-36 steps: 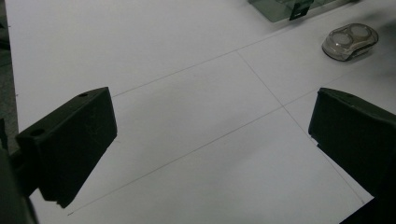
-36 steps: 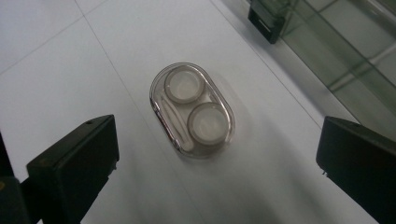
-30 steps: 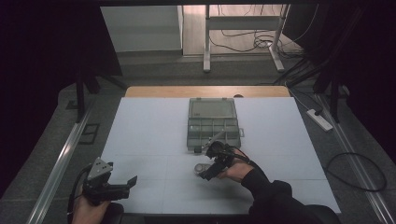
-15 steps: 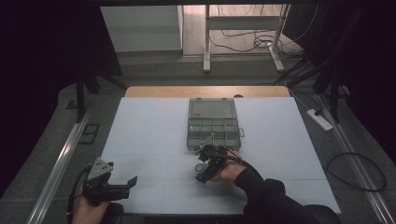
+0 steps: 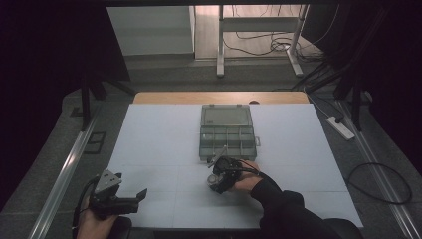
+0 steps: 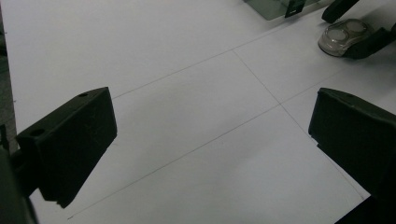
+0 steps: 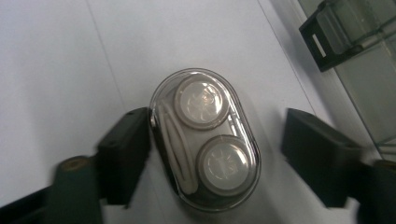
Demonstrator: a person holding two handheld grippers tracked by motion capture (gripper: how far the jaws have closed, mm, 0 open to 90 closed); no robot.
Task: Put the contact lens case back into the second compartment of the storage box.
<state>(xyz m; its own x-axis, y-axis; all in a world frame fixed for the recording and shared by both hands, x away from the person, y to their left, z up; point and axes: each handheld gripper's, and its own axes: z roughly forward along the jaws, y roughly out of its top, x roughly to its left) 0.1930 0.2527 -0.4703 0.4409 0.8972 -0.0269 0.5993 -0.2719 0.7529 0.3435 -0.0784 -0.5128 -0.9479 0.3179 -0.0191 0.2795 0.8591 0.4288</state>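
Observation:
A clear oval case (image 7: pixel 205 144) with two round white earbuds and a white cord inside lies on the white table (image 5: pixel 164 149). My right gripper (image 7: pixel 215 144) stands over the case, jaws on either side. The jaws have just been closing: one pad (image 7: pixel 128 144) touches the case's side, while the other (image 7: pixel 317 154) stands a little off it. In the high view the case (image 5: pixel 215 183) sits just under the right gripper (image 5: pixel 220 175), below the organiser box. My left gripper (image 5: pixel 139 196) rests open at the table's near left corner, with nothing between its jaws (image 6: pixel 210 140).
A clear grey organiser box (image 5: pixel 228 132) with several compartments and its lid laid back stands mid-table; its latch corner (image 7: pixel 327 42) is just beyond the case. The left gripper view shows the case (image 6: pixel 343 36) far off. Bare white surface spreads left and right.
My right gripper has moved left and down from the box's front edge over the case, and its jaws have drawn in around it. The left gripper has stayed put.

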